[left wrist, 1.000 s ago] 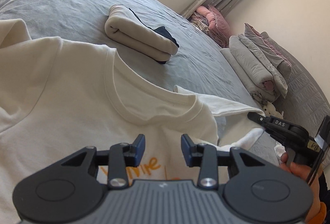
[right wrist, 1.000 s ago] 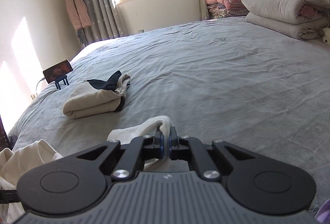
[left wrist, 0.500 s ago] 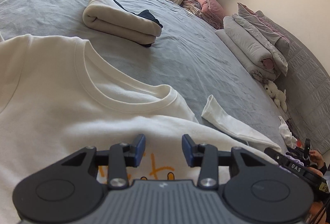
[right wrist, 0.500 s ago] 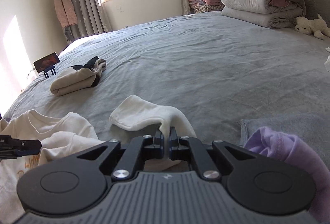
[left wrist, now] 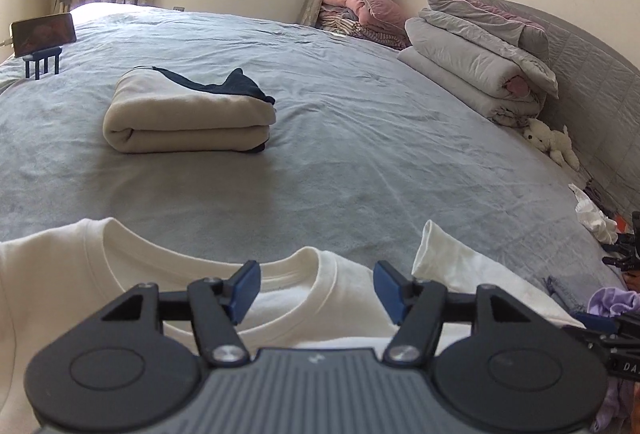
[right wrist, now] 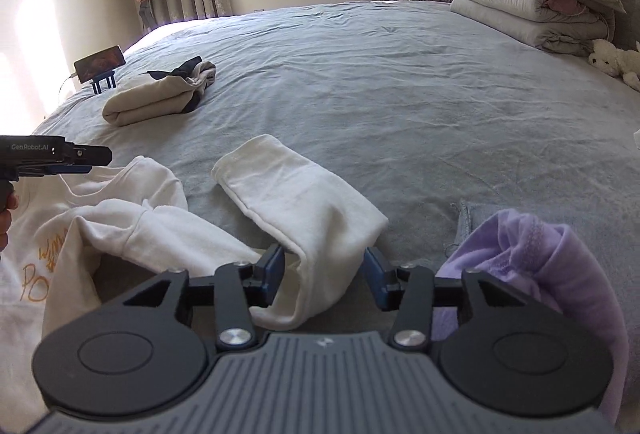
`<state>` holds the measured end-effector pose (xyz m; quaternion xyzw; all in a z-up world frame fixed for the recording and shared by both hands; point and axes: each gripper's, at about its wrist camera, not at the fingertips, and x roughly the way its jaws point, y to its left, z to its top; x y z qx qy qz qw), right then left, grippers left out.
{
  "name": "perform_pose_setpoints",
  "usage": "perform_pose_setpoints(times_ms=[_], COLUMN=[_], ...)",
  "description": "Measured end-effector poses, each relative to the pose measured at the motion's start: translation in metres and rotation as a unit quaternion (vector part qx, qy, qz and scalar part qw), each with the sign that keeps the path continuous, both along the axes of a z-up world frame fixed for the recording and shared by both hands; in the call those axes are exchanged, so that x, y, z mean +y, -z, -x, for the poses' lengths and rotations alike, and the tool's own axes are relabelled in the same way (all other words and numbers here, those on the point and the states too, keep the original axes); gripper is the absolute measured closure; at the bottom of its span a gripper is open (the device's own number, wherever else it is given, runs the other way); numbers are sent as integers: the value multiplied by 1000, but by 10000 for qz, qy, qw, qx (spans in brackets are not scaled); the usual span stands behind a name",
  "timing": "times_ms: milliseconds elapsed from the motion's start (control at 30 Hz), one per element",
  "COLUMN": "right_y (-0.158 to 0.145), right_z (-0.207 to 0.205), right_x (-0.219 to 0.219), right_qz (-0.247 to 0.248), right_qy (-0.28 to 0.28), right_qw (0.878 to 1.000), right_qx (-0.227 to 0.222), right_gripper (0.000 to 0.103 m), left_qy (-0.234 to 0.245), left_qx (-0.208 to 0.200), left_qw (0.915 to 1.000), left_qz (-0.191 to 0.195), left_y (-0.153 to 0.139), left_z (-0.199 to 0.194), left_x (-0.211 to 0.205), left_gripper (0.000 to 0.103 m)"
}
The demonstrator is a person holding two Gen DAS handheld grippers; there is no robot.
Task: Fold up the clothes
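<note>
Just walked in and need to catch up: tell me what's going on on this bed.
A person with a handheld gripper in each hand is folding clothes on a grey bed. A white T-shirt with orange lettering lies spread in front. The left gripper is open over its collar, gripping nothing. The right gripper is open too, its fingers either side of the shirt's sleeve, which lies out on the bed. One beige garment already sits folded further back, and a purple garment waits at the right.
</note>
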<state>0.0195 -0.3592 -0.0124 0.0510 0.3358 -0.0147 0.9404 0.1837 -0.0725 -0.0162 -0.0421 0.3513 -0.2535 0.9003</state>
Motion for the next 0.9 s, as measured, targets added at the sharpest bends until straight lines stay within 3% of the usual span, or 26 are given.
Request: perform_pose_setpoints(times_ms=[267,433,533,600,633,700,733,767,800,900], right_y=[1,18,30,35,37,38,38,37,35,23], right_z=[-55,-90,-104,-111,-113,-115,-115,-116,-116,-118], right_x=[23,41,48,48,47,44,43,43,42,32], right_qz=[271,297,460,555,587,608,632,672,735,860], right_qy=[-564,-880,-856,-798,-772,-730,-722,-706,-650,-403], right_qw=[9980,9952,9943,9942,9943,9945,9945,9944,9944,9952], right_qx=[42,315,437,455,454,444,429,416,405,226], right_gripper=[52,51,51,51,51,57,69,87,92,94], left_qy=[427,538,573,642,673,630,591,538,462,201], left_qx=[206,276,262,251,296,345,292,233,176,37], left_qw=[9982,9977,9976,9973,9971,9973,9977,9982,9987,9997], left_qz=[-379,-304,-277,-237,-190,-167,-159,-132,-85,108], left_y=[25,33,33,33,34,35,35,34,33,26], left_z=[-27,-32,-30,-28,-28,-27,-25,-24,-23,-25], left_x=[-21,-20,-20,-21,-21,-23,-23,-23,-22,-17], left_gripper=[41,50,66,85,89,95,96,96,97,97])
